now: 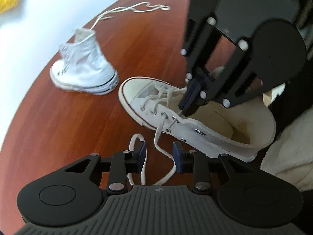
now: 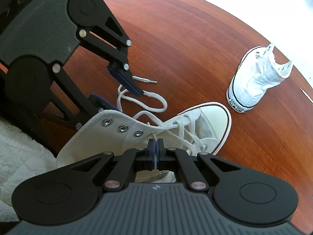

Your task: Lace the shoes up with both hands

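Left wrist view: looking down over left gripper (image 1: 159, 154), pads apart with a loose run of lace (image 1: 159, 137) passing between them, not visibly pinched; loops trailing under the gripper body onto the table (image 1: 58, 127). Likely straddling the free end for a pickup, ready for the next eyelet. Lying just ahead on its side, cream shoe (image 1: 195, 129), toe pointing away, lower eyelets crossed and laced, upper eyelets bare. Coming in from upper right, right gripper (image 1: 187, 105), fingers together at the eyelet row, a thin strand running from the tips to an eyelet; probably keeping that end taut so the lacing does not slip back. Standing well apart up the table, second shoe (image 1: 84, 72), white, unlaced, its own lace (image 1: 135, 8) lying loose behind it. Right wrist view: looking along right gripper (image 2: 156, 152), pads pressed shut on a lace strand (image 2: 155, 137) rising from the shoe (image 2: 121, 121) directly below; three empty eyelets showing on the near flap. Reaching in from upper left, left gripper (image 2: 119, 90), pads open, one over a lace loop on the table beside the shoe collar; contact not clear. Second shoe (image 2: 258, 78) upright near the far edge, untouched.
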A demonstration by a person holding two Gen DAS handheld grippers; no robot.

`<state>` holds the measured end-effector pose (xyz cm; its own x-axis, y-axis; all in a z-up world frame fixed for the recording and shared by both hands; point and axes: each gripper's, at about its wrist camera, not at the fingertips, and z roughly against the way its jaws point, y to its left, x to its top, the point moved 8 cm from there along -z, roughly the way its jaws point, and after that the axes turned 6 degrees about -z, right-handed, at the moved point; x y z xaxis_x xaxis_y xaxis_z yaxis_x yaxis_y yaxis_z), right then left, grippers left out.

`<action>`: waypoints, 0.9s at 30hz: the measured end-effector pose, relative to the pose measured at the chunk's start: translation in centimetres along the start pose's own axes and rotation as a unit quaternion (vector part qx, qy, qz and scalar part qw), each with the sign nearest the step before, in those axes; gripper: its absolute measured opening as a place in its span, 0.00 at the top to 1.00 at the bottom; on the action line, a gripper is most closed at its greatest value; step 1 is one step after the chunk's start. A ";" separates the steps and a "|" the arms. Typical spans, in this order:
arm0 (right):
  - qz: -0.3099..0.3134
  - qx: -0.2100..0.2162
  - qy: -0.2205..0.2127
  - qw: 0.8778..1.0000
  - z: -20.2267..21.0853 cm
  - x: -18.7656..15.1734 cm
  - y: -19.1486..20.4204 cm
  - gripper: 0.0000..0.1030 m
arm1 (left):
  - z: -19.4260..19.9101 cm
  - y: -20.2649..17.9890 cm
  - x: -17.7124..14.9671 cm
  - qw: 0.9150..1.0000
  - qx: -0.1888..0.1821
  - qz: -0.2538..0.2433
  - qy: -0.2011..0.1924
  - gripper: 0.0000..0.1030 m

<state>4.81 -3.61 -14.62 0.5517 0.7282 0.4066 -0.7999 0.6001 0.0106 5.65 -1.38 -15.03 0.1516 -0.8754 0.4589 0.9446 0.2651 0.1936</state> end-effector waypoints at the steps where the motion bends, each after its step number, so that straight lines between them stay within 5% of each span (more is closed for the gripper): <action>1: 0.000 0.000 -0.001 1.000 0.0 0.0 0.0 0.98 | -0.1 -0.2 0.1 1.000 -0.001 -0.011 -0.001 0.74; 16: -0.001 0.002 -0.005 1.000 -0.3 0.0 -0.1 0.98 | -0.9 -1.1 1.6 0.995 -0.004 -0.103 -0.005 0.80; 19: -0.002 0.001 -0.005 1.000 -0.3 0.0 -0.1 0.98 | -1.2 -1.4 1.6 0.994 -0.006 -0.112 -0.001 0.93; 27: -0.003 0.001 -0.005 1.000 -0.3 0.0 0.1 0.98 | -1.9 -1.8 1.9 0.991 -0.002 -0.131 -0.002 0.94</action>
<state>4.83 -3.47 -14.94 0.5535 0.7214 0.4162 -0.7976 0.6030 0.0154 4.74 -4.31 -16.12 -0.0997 -0.9124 0.3970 0.9529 0.0274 0.3022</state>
